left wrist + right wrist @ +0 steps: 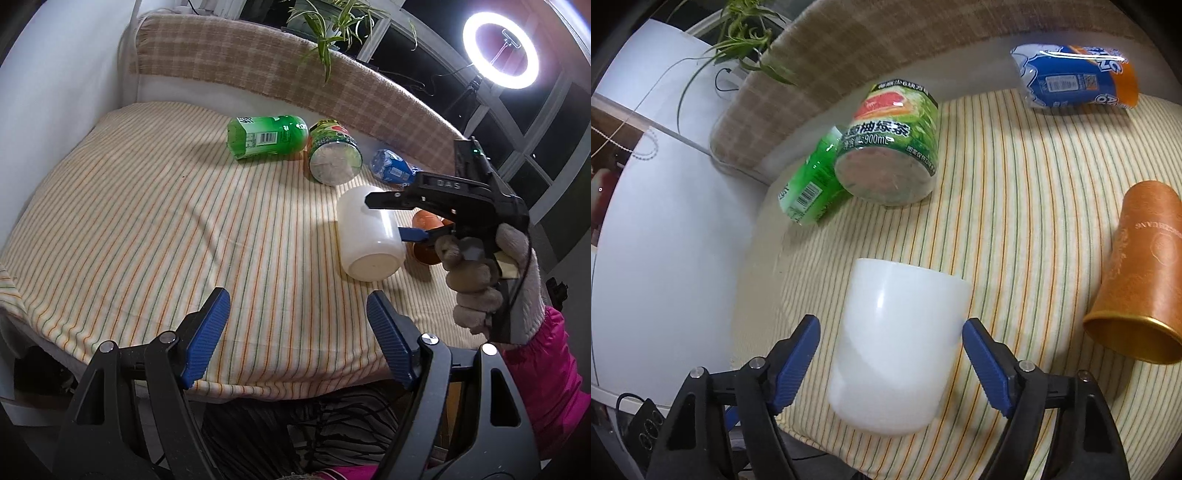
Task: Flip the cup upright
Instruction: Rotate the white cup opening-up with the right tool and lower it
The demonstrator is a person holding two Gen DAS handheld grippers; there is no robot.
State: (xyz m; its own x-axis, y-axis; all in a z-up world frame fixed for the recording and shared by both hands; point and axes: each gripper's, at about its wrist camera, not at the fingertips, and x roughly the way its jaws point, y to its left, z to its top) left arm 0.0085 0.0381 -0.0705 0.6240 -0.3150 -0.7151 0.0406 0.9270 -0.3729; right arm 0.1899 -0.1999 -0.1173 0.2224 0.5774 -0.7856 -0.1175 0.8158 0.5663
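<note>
Left wrist view: the left hand-held gripper [297,334] hangs spread over a striped cloth [147,229] on the tabletop. The smooth white plastic cup [369,236] lies on its side, flat base toward the camera.

Right wrist view: the right hand-held gripper [890,354] is spread, ribbed blue pads flanking the cup [897,347]; contact unclear. An orange tube [1137,273] lies right.

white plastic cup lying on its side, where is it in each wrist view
Left wrist: the white plastic cup is right of centre, its base toward the camera, between the right gripper's fingers.
Right wrist: bottom centre, between the open blue pads.
Shared landmark: the grapefruit green-tea bottle beyond it.
</note>
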